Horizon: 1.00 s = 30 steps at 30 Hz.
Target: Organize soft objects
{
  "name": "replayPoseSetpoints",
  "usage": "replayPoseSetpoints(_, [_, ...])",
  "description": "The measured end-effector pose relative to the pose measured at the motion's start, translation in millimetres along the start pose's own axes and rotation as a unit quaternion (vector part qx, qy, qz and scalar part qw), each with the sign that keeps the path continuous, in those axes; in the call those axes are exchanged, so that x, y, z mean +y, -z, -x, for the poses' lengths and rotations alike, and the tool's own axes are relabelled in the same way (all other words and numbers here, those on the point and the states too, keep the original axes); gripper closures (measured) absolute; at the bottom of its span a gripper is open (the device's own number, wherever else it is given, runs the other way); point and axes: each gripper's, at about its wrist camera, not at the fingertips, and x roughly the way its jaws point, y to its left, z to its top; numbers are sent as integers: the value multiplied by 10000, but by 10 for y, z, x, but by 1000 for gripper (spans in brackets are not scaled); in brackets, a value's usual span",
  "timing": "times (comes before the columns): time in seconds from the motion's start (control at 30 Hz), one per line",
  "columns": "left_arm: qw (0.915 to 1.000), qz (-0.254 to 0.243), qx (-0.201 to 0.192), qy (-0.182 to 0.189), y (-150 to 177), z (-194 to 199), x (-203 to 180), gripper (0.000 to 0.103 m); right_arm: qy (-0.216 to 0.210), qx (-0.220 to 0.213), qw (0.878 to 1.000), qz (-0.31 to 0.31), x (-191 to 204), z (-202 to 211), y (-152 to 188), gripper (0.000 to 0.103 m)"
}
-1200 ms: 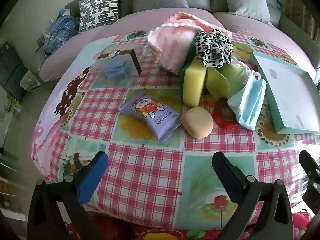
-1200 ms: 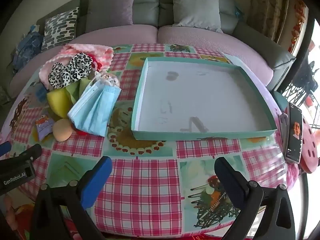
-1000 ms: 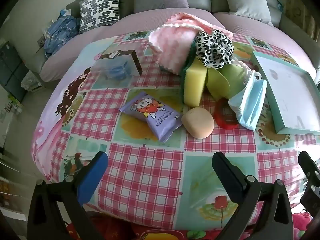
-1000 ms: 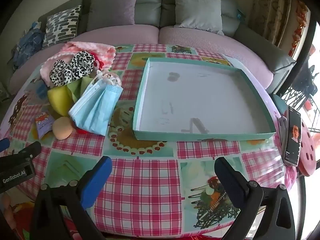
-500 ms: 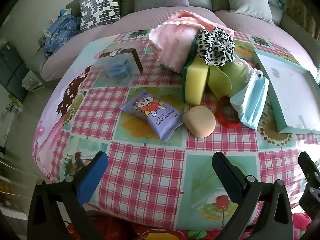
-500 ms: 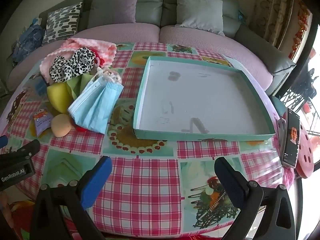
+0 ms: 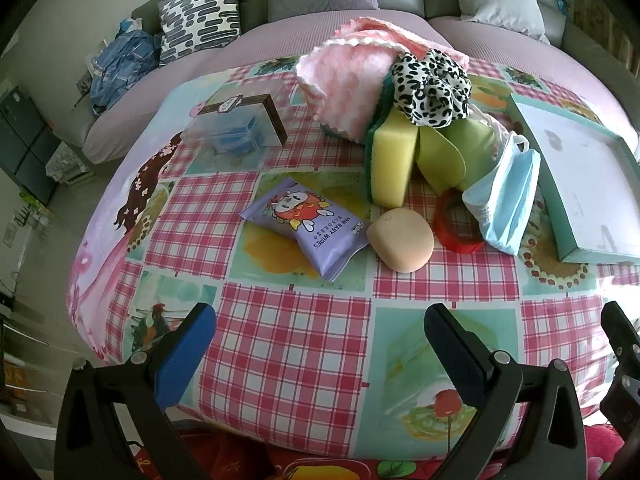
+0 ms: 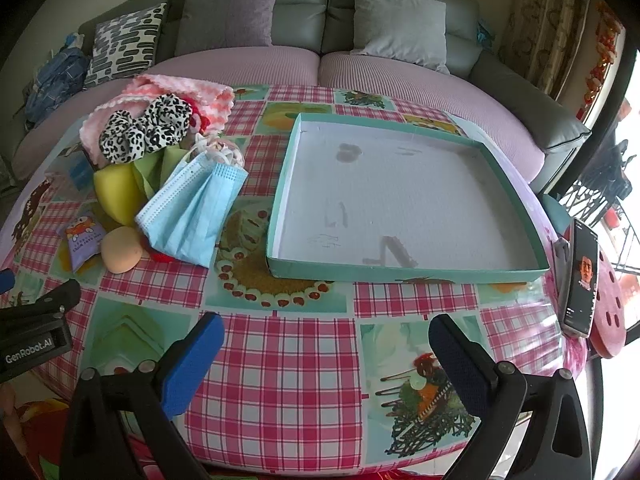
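**A pile of soft things next to a big box**

We see a round table with a pink checked cloth. On it sits a wide, low box with green walls and a white floor. We see nothing in the box, only some gray marks on its floor.

Just to the left of the box is a pile of soft things. A blue face mask lies closest to the box, near its wall but not touching. A yellow sponge stands on its edge, with a green sponge leaning beside it. A spotted black and white hair tie sits on top of them. A fluffy pink cloth is bunched up behind. A round peach sponge lies at the front, next to a red ring that is partly under the mask.

A purple pack lies beside the peach sponge. It has a cartoon picture, and we can read "MINI BABY WIPES" on it. A clear plastic box with a brown edge stands farther left, with something blue inside it.

A phone rests at the right edge of the table, showing a face on its screen.

Our left gripper hangs over the near edge of the table, spread wide and holding nothing. Our right gripper is the same, wide apart with nothing in it. In the right view, the side of the left gripper says "GenRobot.AI".
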Motion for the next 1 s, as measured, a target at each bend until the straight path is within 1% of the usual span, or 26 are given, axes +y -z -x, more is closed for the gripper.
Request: replayPoseSetpoints(1.0, [10000, -25, 36, 2, 12, -8, -3, 0, 48, -22, 10000, 69, 7, 14, -3, 0])
